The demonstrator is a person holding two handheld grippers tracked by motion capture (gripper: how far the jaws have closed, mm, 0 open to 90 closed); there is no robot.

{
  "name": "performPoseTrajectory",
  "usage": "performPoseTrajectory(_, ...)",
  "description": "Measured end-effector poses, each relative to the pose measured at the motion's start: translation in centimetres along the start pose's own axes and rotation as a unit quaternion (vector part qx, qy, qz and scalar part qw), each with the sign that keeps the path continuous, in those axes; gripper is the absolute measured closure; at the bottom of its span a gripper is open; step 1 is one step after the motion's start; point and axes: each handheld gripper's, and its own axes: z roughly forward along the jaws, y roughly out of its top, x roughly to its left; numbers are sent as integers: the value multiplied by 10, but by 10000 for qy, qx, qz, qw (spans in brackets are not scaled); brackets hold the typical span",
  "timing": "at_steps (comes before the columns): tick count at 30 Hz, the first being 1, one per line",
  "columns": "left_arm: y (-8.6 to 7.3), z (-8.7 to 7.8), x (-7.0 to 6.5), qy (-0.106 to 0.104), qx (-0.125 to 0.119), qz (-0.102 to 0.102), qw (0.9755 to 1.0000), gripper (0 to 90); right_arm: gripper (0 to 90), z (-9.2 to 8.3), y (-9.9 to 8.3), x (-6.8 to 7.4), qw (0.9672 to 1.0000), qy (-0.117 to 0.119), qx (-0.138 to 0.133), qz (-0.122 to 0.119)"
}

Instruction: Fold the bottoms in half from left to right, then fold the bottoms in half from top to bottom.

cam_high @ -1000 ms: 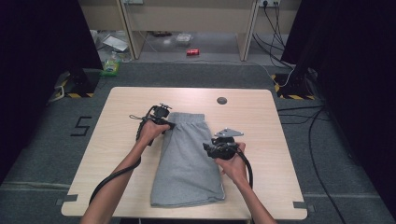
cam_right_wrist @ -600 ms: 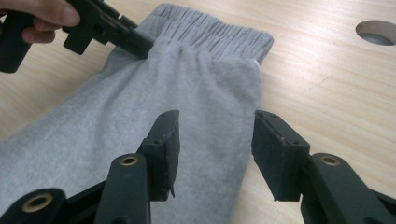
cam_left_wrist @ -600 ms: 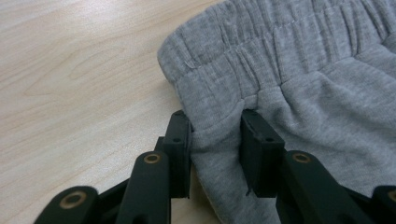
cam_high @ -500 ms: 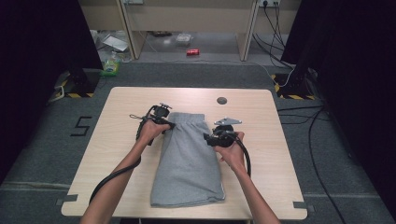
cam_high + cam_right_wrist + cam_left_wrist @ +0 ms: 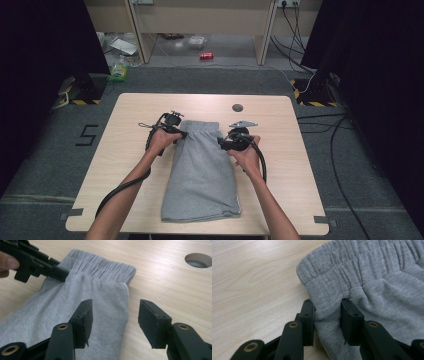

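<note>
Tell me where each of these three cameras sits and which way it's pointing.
High view: above the person's side, looking forward and down at the pale wooden table; both forearms, left claw and right claw show.
Left gripper view: rides the left claw, looking along its jaws, which pinch the folded grey fabric shorts below the waistband.
Right gripper view: rides the right claw, jaws just opening astride the shorts' edge; left claw beyond.
Shared: the gripper views both show the gathered waistband.
</note>
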Motion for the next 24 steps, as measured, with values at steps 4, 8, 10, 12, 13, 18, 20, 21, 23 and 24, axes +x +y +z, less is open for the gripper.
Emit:
performPoseTrajectory(4, 0, 0, 0, 3, 6, -1, 10000, 654, 442, 5, 5, -3, 10000, -16, -20, 89)
performPoseTrajectory(8, 0, 0, 0, 2, 10, -1, 10000, 654, 434, 9, 9, -7, 9999, -67, 15, 107)
performPoseTrajectory(10, 0, 0, 0, 4, 7, -3, 10000, 653, 432, 11, 11, -9, 9999, -87, 6, 120)
performPoseTrajectory(12, 0, 0, 0, 4, 10, -3, 10000, 654, 428, 13, 13, -10, 9998, -76, 38, 176)
performPoseTrajectory(13, 0, 0, 0, 5, 11, -4, 10000, 654, 425, 15, 13, -11, 9998, -89, 64, 185)
performPoseTrajectory(18, 0, 0, 0, 3, -5, -4, 10000, 654, 416, 20, 16, -14, 9996, -116, 77, 257)
performPoseTrajectory(20, 0, 0, 0, 7, -14, -7, 10000, 653, 414, 21, 17, -15, 9996, -117, 71, 258)
performPoseTrajectory(21, 0, 0, 0, 8, -12, -8, 10000, 653, 414, 22, 18, -15, 9995, -120, 48, 273)
performPoseTrajectory(23, 0, 0, 0, 9, -13, -10, 10000, 653, 411, 23, 19, -16, 9995, -100, 42, 293)
performPoseTrajectory(24, 0, 0, 0, 10, -13, -8, 10000, 653, 409, 24, 19, -17, 9995, -103, 71, 296)
